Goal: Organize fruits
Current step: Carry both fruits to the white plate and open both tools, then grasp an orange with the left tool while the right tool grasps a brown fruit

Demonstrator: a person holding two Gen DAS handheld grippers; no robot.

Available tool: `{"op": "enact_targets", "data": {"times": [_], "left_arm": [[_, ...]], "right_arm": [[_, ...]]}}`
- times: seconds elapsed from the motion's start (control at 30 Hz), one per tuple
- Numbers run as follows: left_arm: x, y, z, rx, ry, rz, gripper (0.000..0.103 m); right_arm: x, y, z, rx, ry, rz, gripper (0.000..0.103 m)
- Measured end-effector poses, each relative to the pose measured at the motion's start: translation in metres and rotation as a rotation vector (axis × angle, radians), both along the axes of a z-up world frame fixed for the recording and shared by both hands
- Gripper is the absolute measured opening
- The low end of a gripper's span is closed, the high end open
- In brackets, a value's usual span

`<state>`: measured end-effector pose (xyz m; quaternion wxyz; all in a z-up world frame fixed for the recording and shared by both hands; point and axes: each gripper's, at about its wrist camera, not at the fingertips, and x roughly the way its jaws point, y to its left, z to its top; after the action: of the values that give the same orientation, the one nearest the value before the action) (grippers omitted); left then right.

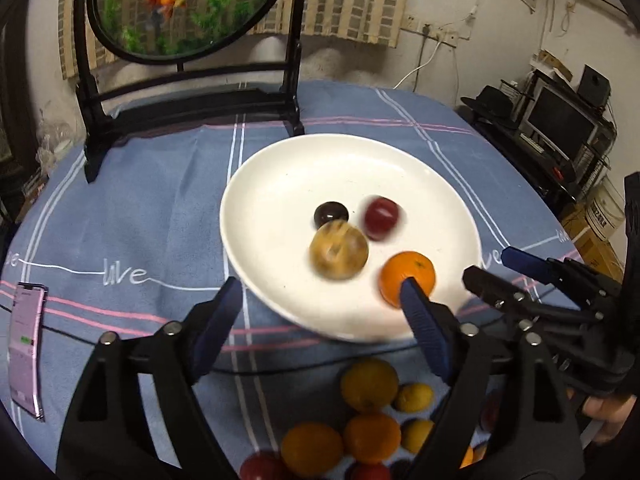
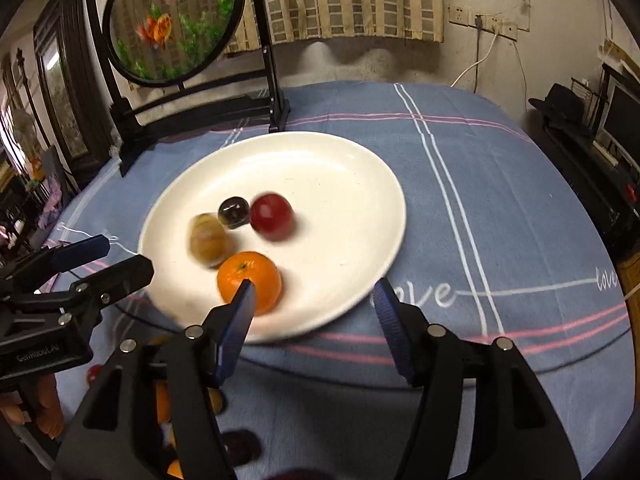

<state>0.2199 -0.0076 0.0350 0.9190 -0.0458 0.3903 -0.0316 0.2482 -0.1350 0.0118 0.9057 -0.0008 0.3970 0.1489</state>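
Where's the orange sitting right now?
The orange lies on the white plate near its front rim, just nearer the camera than the tan fruit, in both wrist views.

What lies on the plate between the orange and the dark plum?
The blurred brown fruit lies between the orange and the dark plum on the plate. The left wrist view shows it best.

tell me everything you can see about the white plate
The white plate is round, shallow and glossy, like glazed ceramic, lying flat on the blue striped tablecloth. It holds four fruits: an orange near the front rim, a blurred tan fruit, a red fruit and a small dark one. Neither gripper visibly touches it.
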Motion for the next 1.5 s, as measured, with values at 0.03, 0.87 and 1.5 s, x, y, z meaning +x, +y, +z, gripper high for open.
{"op": "enact_targets", "data": {"times": [0.03,0.87,1.5], "left_arm": [[-0.007,-0.001,0.003,0.008,-0.011,-0.007,0.086],[-0.162,0.029,-0.026,-0.048,0.027,0.014,0.095],[-0.195,-0.018,-0.047,-0.031,0.098,-0.137,0.095]], "right_arm": [[-0.007,-0.005,0.002,0.015,0.001,0.0,0.063],[-0.161,-0.037,-0.024,0.002,0.053,0.08,0.072],[-0.186,-0.017,-0.046,-0.184,0.055,0.123,0.074]]}}
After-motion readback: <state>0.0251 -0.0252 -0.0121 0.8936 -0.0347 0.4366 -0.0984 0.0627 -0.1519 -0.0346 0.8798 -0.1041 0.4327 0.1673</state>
